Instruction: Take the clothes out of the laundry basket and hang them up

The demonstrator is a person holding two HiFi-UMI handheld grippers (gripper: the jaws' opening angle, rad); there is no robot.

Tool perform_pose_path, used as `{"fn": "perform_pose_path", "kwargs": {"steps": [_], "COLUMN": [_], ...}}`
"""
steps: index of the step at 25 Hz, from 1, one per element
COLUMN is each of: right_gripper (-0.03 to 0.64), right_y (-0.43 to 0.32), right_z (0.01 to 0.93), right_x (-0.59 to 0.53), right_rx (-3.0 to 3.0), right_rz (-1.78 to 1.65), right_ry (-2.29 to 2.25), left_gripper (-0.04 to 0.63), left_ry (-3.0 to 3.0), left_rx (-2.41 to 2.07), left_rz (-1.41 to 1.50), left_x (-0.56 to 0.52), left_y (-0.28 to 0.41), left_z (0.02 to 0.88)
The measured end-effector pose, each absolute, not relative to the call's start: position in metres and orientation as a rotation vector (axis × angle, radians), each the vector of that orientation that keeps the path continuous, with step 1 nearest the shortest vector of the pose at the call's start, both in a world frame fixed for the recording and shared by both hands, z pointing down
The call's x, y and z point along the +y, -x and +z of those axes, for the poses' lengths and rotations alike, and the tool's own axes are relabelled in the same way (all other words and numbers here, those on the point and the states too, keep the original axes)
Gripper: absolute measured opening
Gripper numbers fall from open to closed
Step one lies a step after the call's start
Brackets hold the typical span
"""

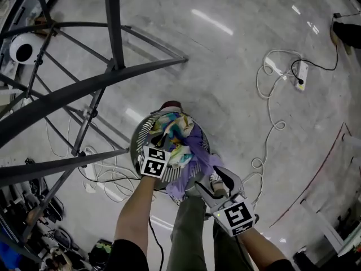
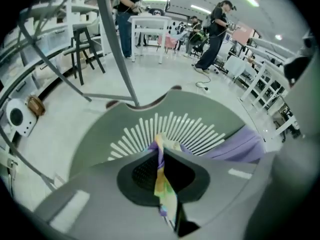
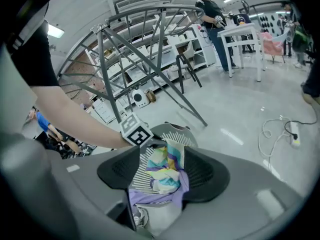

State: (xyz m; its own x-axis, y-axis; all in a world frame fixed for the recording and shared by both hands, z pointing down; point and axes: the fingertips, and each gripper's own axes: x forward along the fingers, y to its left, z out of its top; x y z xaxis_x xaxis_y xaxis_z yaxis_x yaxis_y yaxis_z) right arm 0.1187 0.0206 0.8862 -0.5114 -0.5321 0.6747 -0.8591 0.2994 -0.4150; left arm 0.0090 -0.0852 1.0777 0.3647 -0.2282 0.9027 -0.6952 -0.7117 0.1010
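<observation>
Three downward views, one shared basket (image 1: 139, 137)

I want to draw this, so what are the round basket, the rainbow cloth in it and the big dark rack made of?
The basket looks like plastic: matte grey, with moulded slits. The rainbow cloth is thin soft fabric, as it crumples and folds; which fibre, I can't tell. The rack is likely metal: dark, slim bars with a slight sheen.

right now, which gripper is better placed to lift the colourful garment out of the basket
Left. The left gripper is shut on the colourful garment over the laundry basket. The right gripper stands open, holding nothing, back at the basket's near side.
</observation>
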Motion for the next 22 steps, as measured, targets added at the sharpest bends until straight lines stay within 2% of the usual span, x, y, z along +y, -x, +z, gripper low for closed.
{"fn": "perform_pose_path", "kwargs": {"steps": [8, 22], "right_gripper": [0.279, 0.279], "right_y": [-0.106, -0.075], "right_z": [0.87, 0.818], "right_x": [0.007, -0.019], "right_rx": [-2.173, -2.253], "right_rz": [1.029, 0.867], "right_ry": [-1.221, -1.114], "left_gripper": [0.011, 0.011], "left_ry": [-2.375, -2.695], "left_rx": [-0.848, -0.962], "left_rz": [1.296, 1.141], "left_x": [-0.073, -0.033], "left_y": [0.013, 0.01], "left_z": [0.963, 0.767]}}
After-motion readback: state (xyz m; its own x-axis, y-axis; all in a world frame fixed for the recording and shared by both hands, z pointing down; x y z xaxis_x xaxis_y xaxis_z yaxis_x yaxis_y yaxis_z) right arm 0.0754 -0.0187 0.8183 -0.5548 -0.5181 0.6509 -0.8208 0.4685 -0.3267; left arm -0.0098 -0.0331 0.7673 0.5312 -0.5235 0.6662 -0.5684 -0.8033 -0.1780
